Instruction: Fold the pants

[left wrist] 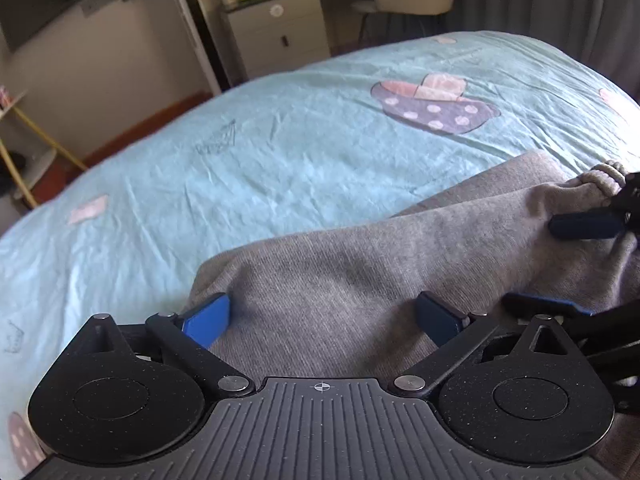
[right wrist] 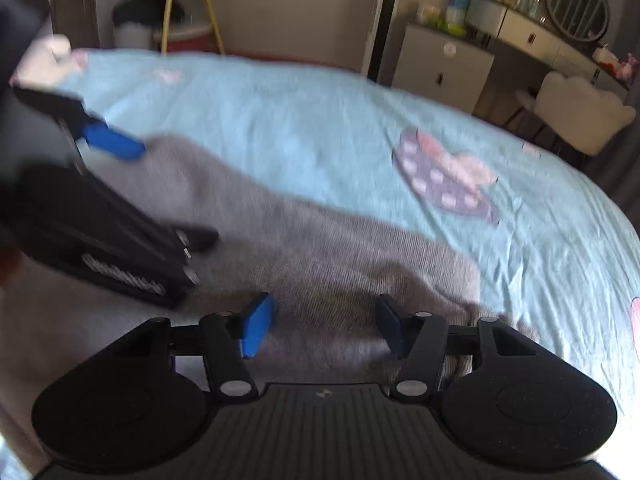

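Grey knit pants point(left wrist: 360, 264) lie folded lengthwise across a light blue bed sheet point(left wrist: 280, 140), with a ribbed hem point(left wrist: 608, 172) at the far right. My left gripper point(left wrist: 324, 320) hovers low over the near edge of the cloth, its blue pads spread wide and pressing on nothing. In the right wrist view the pants point(right wrist: 320, 240) run from the left towards the lower right. My right gripper point(right wrist: 325, 328) stands open over them, and the pads do not pinch the cloth. One blue finger point(right wrist: 112, 142) of the left gripper shows at the left, near the far end of the pants.
The sheet point(right wrist: 300, 120) has pink and purple printed patches and fills most of the bed. Beyond the bed stand a white cabinet point(right wrist: 444, 64), a pale chair point(right wrist: 580, 108), a dressing table with a round mirror point(right wrist: 576, 4) and a yellow-legged stand point(right wrist: 188, 8).
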